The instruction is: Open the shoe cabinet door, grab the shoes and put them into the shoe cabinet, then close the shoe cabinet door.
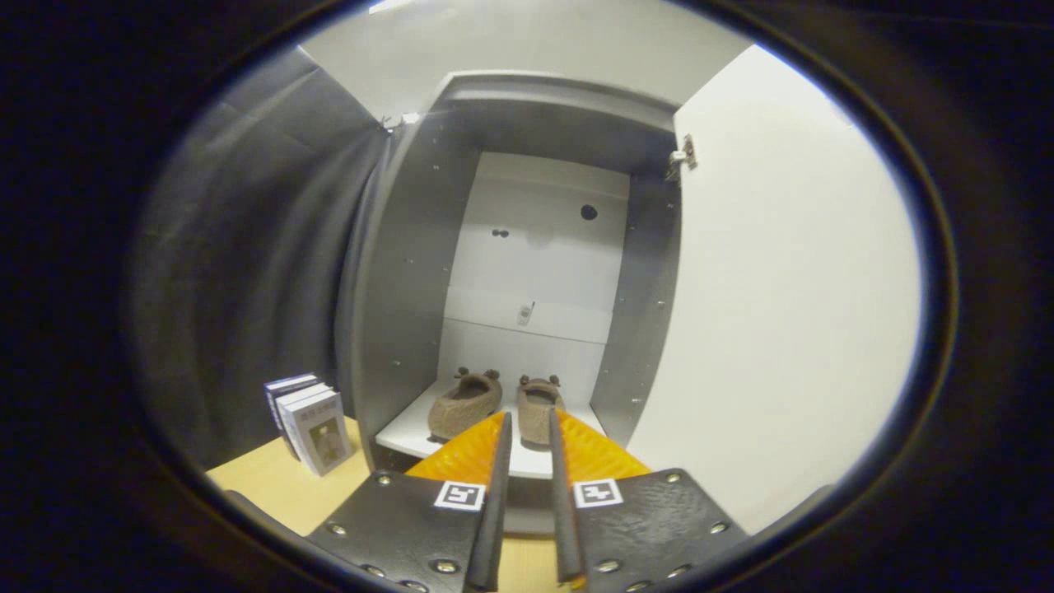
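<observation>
The grey shoe cabinet (412, 272) stands open, and its white door (782, 313) is swung out to the right. Two brown fuzzy shoes sit side by side on the cabinet's white bottom shelf (403, 432), toes toward the back. The left shoe (465, 405) lies just beyond my left finger. The right shoe (539, 408) lies just beyond the fingertips. My gripper (528, 418) is in front of the cabinet opening, drawn together to a thin gap with nothing between its fingers. It touches neither shoe.
Several books (309, 428) stand on the wooden tabletop (272, 486) left of the cabinet, against the black cloth wall. A door hinge (682, 156) sits at the cabinet's upper right corner. The open door borders the space to my right.
</observation>
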Demonstrator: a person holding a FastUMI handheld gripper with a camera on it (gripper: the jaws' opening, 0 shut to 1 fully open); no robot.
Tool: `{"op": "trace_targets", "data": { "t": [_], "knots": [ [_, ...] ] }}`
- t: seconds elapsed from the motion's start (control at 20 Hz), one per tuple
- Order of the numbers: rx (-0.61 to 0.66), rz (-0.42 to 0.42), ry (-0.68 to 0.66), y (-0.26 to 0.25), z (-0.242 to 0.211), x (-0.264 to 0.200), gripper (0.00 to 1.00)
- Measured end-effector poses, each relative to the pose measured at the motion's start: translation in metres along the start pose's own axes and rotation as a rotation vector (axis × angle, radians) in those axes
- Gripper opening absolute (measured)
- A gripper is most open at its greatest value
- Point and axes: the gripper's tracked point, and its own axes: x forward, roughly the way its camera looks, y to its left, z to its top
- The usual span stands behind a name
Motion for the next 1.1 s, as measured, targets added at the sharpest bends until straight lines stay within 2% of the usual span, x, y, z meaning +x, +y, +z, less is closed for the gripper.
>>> {"op": "trace_targets", "data": {
  "t": [0.35,0.5,0.55,0.65,0.8,1.1],
  "knots": [
    [0.028,-0.004,-0.046,-0.050,0.007,-0.125,0.39],
    [0.036,-0.036,-0.064,-0.080,0.005,-0.165,0.49],
    [0.036,-0.052,-0.068,-0.091,0.004,-0.177,0.49],
    [0.042,-0.088,-0.076,-0.113,0.002,-0.196,0.48],
    [0.057,-0.159,-0.075,-0.151,0.007,-0.215,0.69],
    [0.075,-0.281,-0.038,-0.216,0.002,-0.227,0.80]
  ]
}}
